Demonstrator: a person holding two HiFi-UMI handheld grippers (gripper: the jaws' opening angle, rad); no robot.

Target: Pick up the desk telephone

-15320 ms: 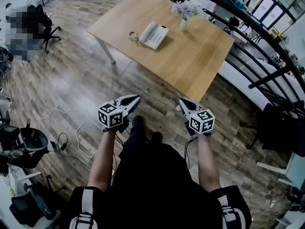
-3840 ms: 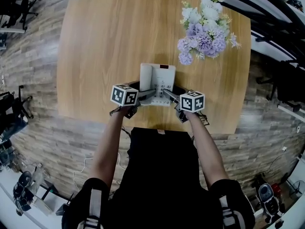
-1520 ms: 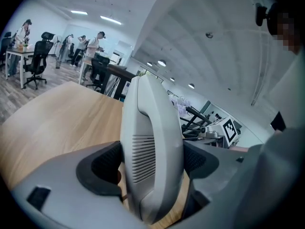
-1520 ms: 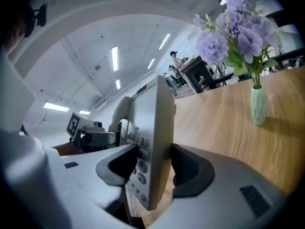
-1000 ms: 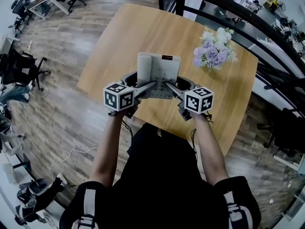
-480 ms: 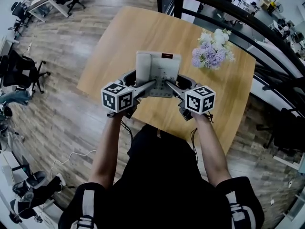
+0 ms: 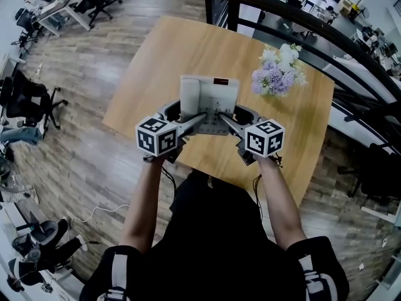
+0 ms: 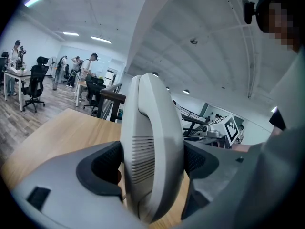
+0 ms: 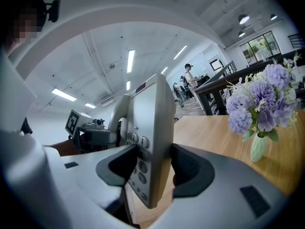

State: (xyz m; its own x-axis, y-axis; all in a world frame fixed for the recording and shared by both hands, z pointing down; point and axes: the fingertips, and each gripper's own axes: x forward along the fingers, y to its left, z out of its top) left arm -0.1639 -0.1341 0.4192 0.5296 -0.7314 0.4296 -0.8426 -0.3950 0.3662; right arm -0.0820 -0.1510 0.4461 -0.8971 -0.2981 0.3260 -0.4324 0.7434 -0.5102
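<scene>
A white desk telephone (image 7: 208, 99) hangs lifted above the wooden table (image 7: 163, 61), held from both sides. My left gripper (image 7: 188, 123) is shut on its handset side; in the left gripper view the handset (image 8: 151, 142) is pinched between the dark pads. My right gripper (image 7: 227, 123) is shut on the keypad side, and the right gripper view has the phone's edge with number keys (image 9: 151, 142) clamped between its jaws. The phone sits tilted up toward me.
A vase of purple and white flowers (image 7: 277, 74) stands on the table right of the phone, also the flowers (image 9: 259, 104) close by my right gripper. Black railing (image 7: 294, 27) runs behind the table. Office chairs (image 7: 28, 99) stand at left on the wood floor.
The phone, on the table 3.8 s ago, is lifted off it. Over the last second both grippers and the phone barely shifted while the view drifted slightly.
</scene>
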